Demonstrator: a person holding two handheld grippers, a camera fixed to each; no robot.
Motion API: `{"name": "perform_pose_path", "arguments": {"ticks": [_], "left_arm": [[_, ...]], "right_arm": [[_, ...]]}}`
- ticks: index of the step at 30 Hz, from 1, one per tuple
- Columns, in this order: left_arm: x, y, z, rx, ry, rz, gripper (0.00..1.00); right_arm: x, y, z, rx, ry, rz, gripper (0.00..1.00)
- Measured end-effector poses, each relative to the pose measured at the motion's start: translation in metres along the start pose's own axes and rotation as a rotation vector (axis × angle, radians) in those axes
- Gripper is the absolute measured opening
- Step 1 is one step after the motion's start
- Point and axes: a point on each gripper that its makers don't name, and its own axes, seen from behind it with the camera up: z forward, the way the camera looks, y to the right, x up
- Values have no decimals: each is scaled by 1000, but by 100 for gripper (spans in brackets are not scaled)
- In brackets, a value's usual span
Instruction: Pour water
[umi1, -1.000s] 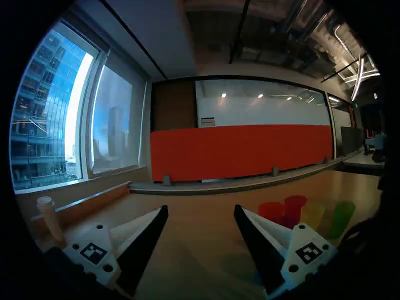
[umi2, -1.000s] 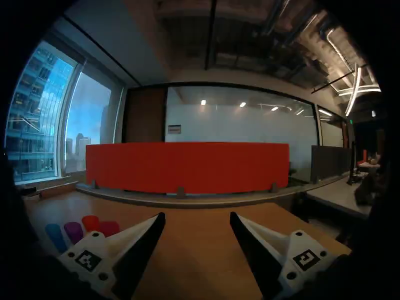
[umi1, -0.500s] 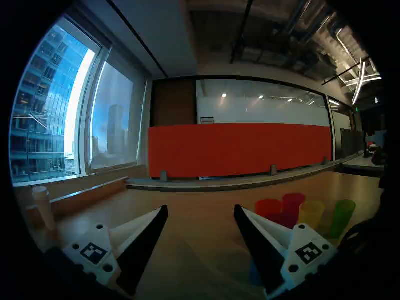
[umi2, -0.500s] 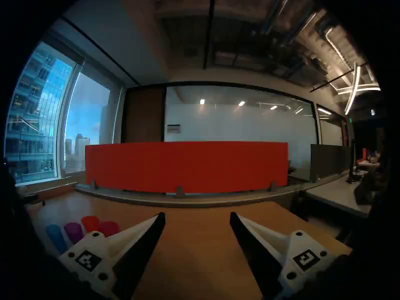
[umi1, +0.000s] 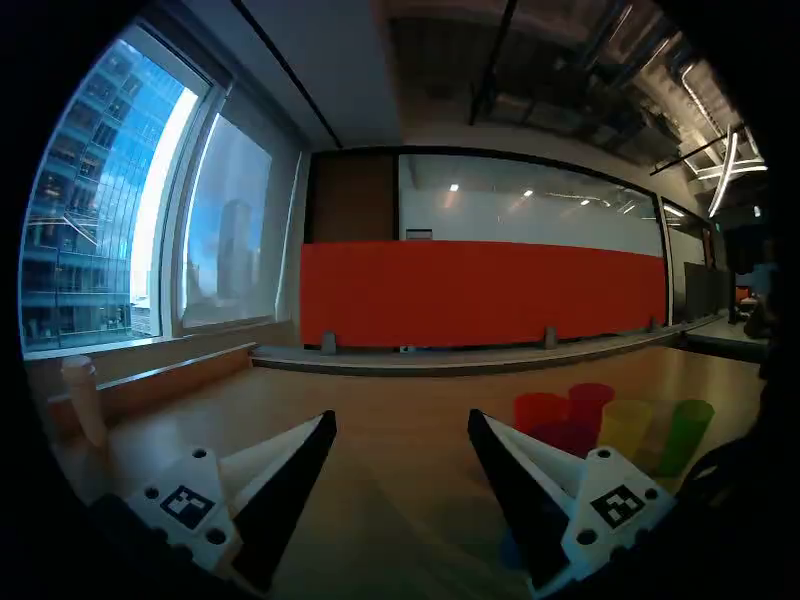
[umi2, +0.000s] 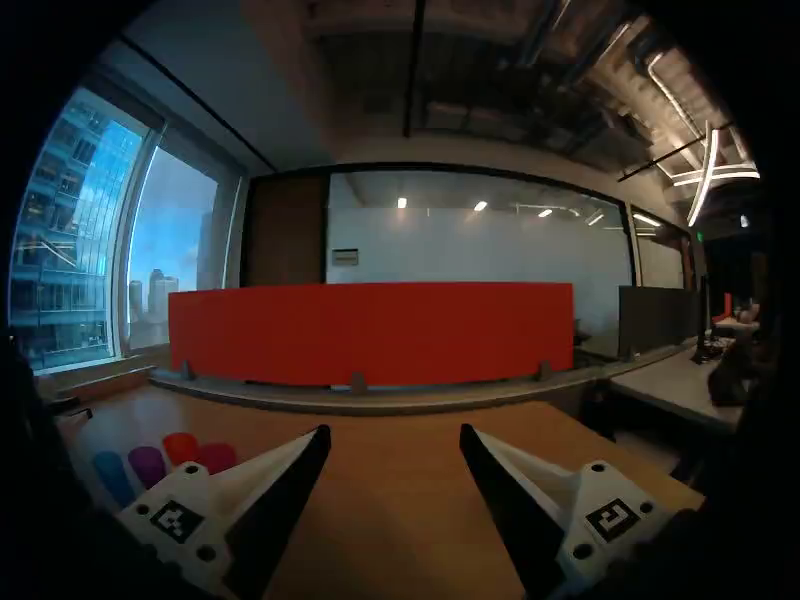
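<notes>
- Left gripper view: one window (umi1: 150, 230) takes up the 9 to 10 o'clock side. One red partition (umi1: 480, 295) runs across the centre, above the wooden table (umi1: 400, 480).
- Left gripper (umi1: 400, 414): held level and low over the table, pointing toward the red partition. Jaws wide apart, nothing between them.
- Right gripper (umi2: 393, 430), right gripper view: same level pose over the table, facing the red partition. Jaws wide apart, holding nothing.
- Cups, left gripper view: four counted, clustered on the table at 4 o'clock, just beyond the finger on that side. They are the red cup (umi1: 540, 410), dark pink cup (umi1: 590, 398), yellow cup (umi1: 625, 425) and green cup (umi1: 686, 432). All are upright; contents cannot be told.
- Cups, right gripper view: four counted at 8 o'clock, partly behind the finger there. They are the blue cup (umi2: 110, 474) and purple cup (umi2: 147, 462), then the red cup and dark pink cup.
- Slim capped container (umi1: 84, 398): one, upright at 8 o'clock near the window side, well apart from the cups. Contents cannot be told.
</notes>
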Motion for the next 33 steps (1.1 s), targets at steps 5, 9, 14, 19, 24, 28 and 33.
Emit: {"name": "perform_pose_path", "arguments": {"ticks": [5,9,14,19,24,28,33], "left_arm": [[-2,1,0,-3,-8,1,98],[-5,3,2,-7,-17,3,98],[-5,4,1,-10,-20,4,98],[-5,4,2,-13,-22,5,98],[-5,3,2,-14,-23,5,98],[-5,3,2,-14,-24,5,98],[-5,3,2,-14,-24,6,98]], "right_arm": [[0,0,0,1,1,3,100],[0,0,-1,0,0,3,100],[1,0,-2,-1,2,6,100],[0,0,-2,2,2,8,100],[0,-2,-3,9,4,1,100],[1,-3,-3,14,13,-6,100],[6,-3,-4,25,31,-18,100]]}}
